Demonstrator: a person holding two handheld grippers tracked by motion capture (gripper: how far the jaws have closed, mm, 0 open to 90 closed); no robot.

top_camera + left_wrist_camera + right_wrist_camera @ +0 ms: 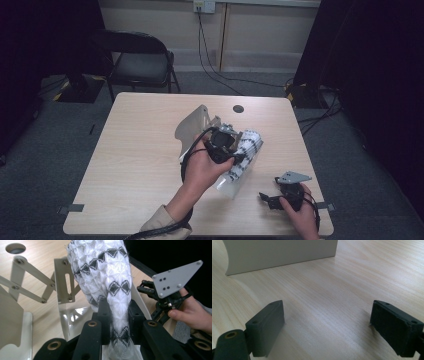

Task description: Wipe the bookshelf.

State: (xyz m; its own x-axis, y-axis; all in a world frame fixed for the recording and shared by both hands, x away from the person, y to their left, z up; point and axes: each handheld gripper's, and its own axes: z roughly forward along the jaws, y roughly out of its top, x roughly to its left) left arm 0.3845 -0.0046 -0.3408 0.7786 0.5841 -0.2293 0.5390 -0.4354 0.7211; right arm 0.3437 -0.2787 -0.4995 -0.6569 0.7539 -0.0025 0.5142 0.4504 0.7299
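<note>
1. A light wooden bench [150, 150] is standing on grey carpet, with a black folding chair [140, 62] beyond its far edge and dark curtains at both sides.
2. The left gripper [227, 142] is clamping a white knitted sock with black diamond bands [107, 277], its jaws pinched tight on the bunched cuff end, as the left gripper view is showing.
3. The sock is hanging over the middle of the bench, lying against the beige plastic folding frame [62, 282], whose hinged arms and panels are standing on the bench.
4. The right gripper [272, 198] is resting low near the bench's right front corner, jaws standing wide and holding nothing; bare wood is lying between them.
5. Judgement: the step in hand appears to be drawing the sock over or off the frame's blade.
6. Recommendation: the pull should be running along the blade's length, not across it, so the knit is not snagging on the hinge rivets.
7. Recommendation: the idle right gripper ought to be bracing the frame's base panel [279, 255], since the light frame is likely to be lifting or tipping with the sock.
</note>
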